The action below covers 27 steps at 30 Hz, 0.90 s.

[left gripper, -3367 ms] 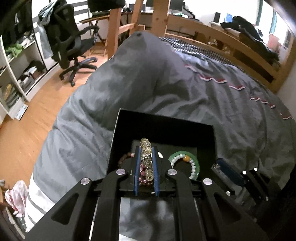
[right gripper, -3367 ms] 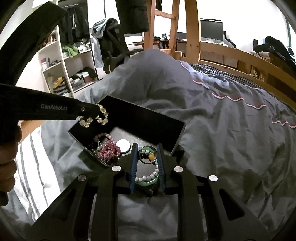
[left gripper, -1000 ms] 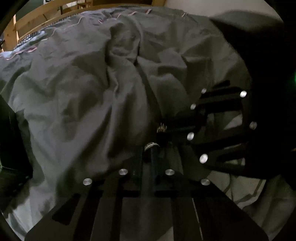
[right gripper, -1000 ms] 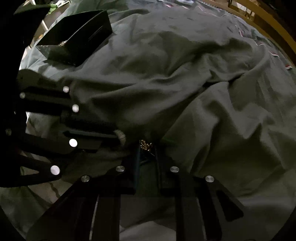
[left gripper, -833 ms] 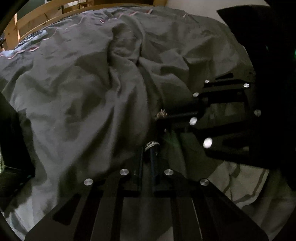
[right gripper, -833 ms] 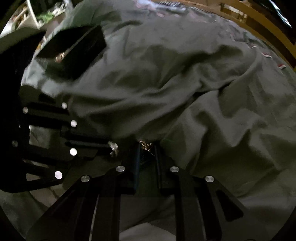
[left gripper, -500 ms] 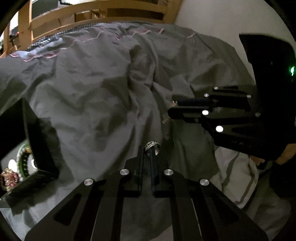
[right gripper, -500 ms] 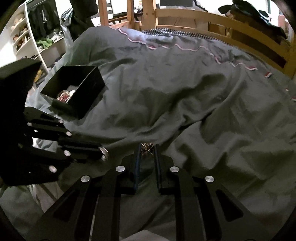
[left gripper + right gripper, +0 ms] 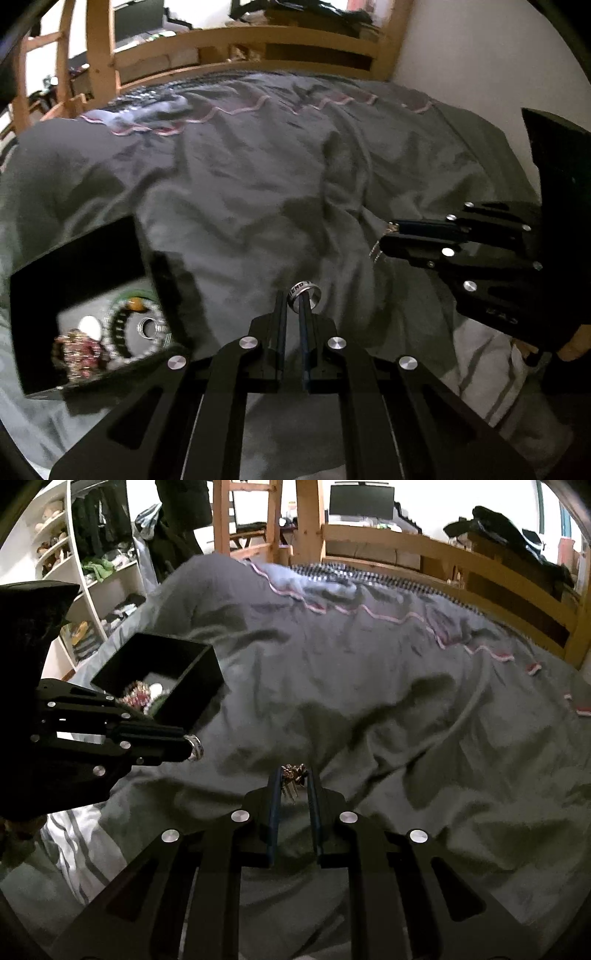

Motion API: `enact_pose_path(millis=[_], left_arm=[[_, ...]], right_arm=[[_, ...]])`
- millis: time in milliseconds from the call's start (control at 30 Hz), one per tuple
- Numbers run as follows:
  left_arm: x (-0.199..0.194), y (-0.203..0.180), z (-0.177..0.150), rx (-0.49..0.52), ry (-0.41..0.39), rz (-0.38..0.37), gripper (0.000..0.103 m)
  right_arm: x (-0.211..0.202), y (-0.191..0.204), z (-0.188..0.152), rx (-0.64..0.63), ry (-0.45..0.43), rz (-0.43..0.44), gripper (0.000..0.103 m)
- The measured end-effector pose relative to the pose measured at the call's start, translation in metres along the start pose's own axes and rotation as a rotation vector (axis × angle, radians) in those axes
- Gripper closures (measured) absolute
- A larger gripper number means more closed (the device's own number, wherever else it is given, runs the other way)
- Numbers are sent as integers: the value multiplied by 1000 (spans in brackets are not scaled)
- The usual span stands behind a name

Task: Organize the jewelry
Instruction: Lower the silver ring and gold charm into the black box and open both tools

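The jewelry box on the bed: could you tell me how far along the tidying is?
Done: beaded bracelets already lie in the black jewelry box. In hand: the left gripper pinches a silver ring; the right gripper pinches a small gold piece. Left: both go into the box.

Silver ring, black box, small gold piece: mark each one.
silver ring (image 9: 304, 294), left wrist view, on its lettered band above the fingertips.
black box (image 9: 192, 686), right wrist view, on its outer side wall.
small gold piece (image 9: 293, 771), right wrist view, on the cluster between the fingertips.

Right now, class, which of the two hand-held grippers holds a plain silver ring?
The left hand-held gripper: its shut fingertips pinch the silver ring. The right hand-held gripper grips a small spiky trinket.
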State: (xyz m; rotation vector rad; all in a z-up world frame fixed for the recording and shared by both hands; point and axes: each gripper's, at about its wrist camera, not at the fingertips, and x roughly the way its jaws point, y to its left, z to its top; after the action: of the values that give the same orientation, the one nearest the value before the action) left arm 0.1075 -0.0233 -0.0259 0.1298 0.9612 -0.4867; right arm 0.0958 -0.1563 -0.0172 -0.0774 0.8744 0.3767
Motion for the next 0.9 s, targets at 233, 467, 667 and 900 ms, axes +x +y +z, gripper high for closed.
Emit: enact_pose_path(millis=[233, 467, 667, 900], left_arm=[[-19, 19, 6, -48, -41, 50, 97], [-38, 38, 9, -98, -93, 84, 97], [-45, 54, 10, -133, -103, 137, 97], [-64, 78, 7, -182, -134, 194, 97]], right_arm=[[-5, 19, 21, -26, -51, 14, 88], [-4, 39, 42, -33, -79, 38, 88], [3, 56, 51, -51, -81, 66, 88], [11, 79, 62, -85, -92, 96, 88]])
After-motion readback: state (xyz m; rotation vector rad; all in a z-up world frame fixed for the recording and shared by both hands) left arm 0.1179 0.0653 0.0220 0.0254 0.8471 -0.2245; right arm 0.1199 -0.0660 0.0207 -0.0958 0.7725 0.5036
